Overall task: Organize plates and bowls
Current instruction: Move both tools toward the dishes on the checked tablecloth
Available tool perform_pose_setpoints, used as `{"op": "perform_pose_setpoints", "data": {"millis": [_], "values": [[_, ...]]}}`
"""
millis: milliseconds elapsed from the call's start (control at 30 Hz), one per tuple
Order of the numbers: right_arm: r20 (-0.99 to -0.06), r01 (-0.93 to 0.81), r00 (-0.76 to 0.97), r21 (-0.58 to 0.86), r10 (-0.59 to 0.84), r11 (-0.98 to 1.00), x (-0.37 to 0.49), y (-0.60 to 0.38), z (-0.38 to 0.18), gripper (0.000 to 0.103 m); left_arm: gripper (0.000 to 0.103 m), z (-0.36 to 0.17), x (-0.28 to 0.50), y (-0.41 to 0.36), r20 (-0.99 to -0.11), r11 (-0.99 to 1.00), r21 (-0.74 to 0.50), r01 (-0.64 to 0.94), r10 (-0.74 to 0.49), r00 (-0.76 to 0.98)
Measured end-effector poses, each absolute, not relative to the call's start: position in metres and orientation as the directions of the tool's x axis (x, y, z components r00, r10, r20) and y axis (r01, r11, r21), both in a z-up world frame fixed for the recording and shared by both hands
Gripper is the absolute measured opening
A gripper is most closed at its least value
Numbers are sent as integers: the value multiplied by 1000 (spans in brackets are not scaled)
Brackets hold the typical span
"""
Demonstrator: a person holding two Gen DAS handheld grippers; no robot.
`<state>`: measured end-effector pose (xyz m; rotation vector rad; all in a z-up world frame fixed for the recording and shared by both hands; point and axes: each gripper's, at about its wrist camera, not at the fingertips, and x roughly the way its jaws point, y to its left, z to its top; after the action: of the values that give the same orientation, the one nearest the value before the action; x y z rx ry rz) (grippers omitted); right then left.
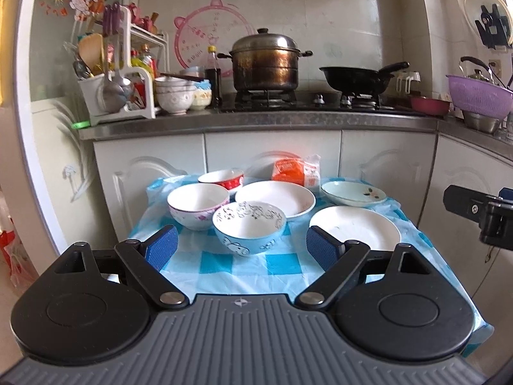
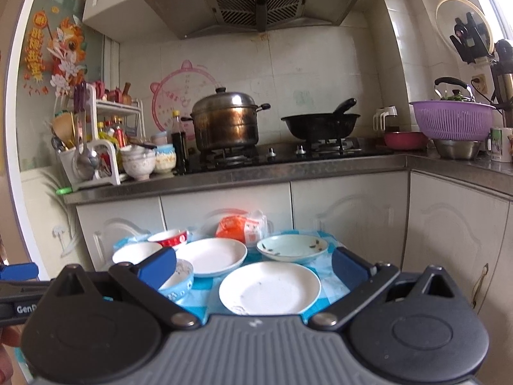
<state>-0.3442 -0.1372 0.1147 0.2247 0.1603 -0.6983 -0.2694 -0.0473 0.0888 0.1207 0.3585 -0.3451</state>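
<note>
A small table with a blue checked cloth (image 1: pixel 231 266) holds three bowls and three plates. A blue cartoon bowl (image 1: pixel 249 227) stands nearest my open left gripper (image 1: pixel 242 247). Behind it are a white bowl with pink flowers (image 1: pixel 198 204), a red-rimmed bowl (image 1: pixel 221 178), a white plate (image 1: pixel 275 197), a pale green plate (image 1: pixel 352 192) and a white plate at the right (image 1: pixel 354 227). My right gripper (image 2: pixel 255 269) is open above the near white plate (image 2: pixel 269 287). Both grippers are empty.
An orange packet (image 1: pixel 296 170) lies at the table's back edge. Behind is a counter with a steel pot (image 1: pixel 264 61), a black wok (image 1: pixel 356 78), a utensil rack (image 1: pixel 118 73) with stacked bowls (image 1: pixel 174 94), and a purple colander (image 1: pixel 479 96). White cabinets stand under the counter.
</note>
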Motion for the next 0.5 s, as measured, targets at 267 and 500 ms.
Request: {"op": "perform_pose_setpoints", "data": {"millis": [267,500], "values": [[-277,687,717,128,-639,716,-346,-145,103,102,103,74,-256,-55,-420,920,51,389,-334,844],[-294,697,708,142,-643,703,-337,-159,88,102,103,55,-244,-58,-469,917,43,398,-333,818]]}}
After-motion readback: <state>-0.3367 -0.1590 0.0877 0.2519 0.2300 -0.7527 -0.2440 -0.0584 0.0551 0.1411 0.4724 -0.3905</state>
